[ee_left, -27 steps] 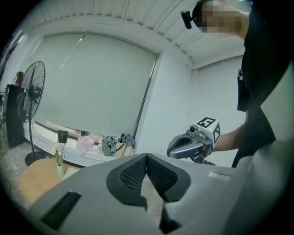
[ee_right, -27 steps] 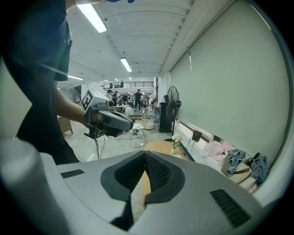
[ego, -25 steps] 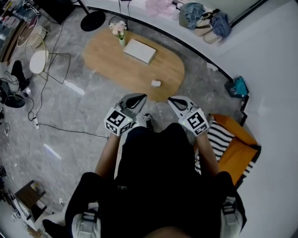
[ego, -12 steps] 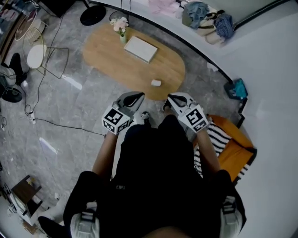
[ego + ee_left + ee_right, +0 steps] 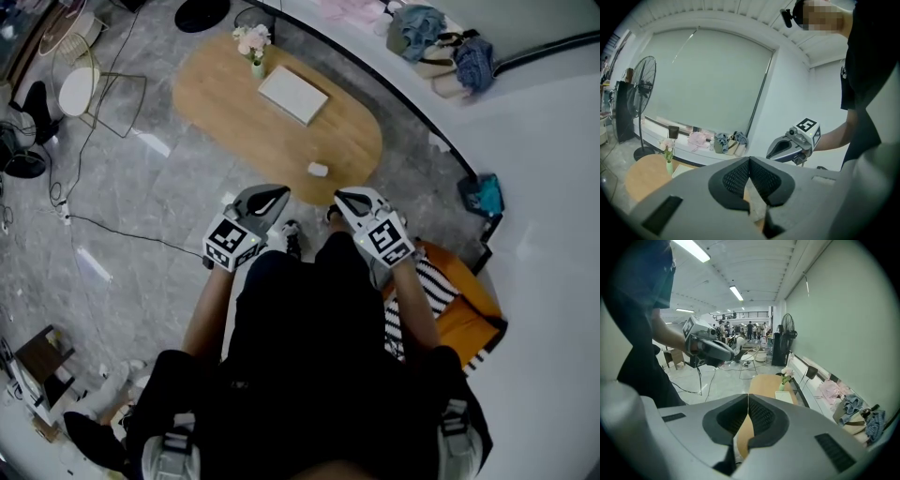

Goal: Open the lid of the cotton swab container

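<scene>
Container (image 5: 318,170): small, white, on the near end of the oval wooden table (image 5: 216,112), close to the edge facing me. Too small to tell how the lid sits. Nothing touches it. Farther along the table is a flat white box (image 5: 293,94), then a vase (image 5: 255,58) of pale flowers at the far end.

Left tongs (image 5: 271,194): jaws pressed together, nothing between them, held over the floor (image 5: 150,216) just short of the table's near edge.

Right tongs (image 5: 343,199): jaws also pressed together, empty, about level with the left ones, tip just off the table's rim and nearer the container.

Both point toward the table, apart from each other, with the container beyond the gap between them.

Around: wire chair (image 5: 80,89) at left, orange cushion (image 5: 469,305) with striped cloth at my right, clothes (image 5: 441,42) heaped on the white ledge past the table.
</scene>
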### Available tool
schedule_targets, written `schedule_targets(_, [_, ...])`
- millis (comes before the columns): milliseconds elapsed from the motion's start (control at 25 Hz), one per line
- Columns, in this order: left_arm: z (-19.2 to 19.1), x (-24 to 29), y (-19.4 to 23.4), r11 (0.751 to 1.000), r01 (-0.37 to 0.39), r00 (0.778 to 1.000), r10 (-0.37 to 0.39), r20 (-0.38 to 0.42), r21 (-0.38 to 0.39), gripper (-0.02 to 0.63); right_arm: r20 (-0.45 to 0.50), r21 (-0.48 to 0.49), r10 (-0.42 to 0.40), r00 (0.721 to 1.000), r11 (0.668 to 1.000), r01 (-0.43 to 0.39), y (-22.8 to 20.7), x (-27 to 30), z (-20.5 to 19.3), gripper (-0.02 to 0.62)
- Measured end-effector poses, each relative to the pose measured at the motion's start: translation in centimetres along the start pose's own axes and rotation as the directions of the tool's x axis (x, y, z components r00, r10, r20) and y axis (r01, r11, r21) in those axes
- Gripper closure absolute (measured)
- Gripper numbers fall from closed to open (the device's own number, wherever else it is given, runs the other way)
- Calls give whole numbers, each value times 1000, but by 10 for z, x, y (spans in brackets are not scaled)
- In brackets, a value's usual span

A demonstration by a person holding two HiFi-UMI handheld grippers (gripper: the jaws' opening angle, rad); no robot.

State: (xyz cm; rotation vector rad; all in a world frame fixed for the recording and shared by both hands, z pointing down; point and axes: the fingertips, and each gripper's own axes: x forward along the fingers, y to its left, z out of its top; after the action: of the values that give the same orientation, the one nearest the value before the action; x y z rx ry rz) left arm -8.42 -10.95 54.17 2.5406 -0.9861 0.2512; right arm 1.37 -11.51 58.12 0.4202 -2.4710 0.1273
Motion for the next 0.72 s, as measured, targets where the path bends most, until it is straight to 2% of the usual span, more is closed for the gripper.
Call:
schedule_targets(200, [-8,24,17,1000,-21,999,21,-37,5,606,-47,17,45,998,999,-44,-17,29,-27,596])
schedule_targets(480, [-25,60,48,998,-42,997,38,-67,-51,606,-180,54,141,973,990,-133,-38,93,-102,554])
schedule_targets(720, [-49,82,66,994,-49,995,40,-92,-99,606,-253,93,124,959,990,-104,-60,149,-166,498])
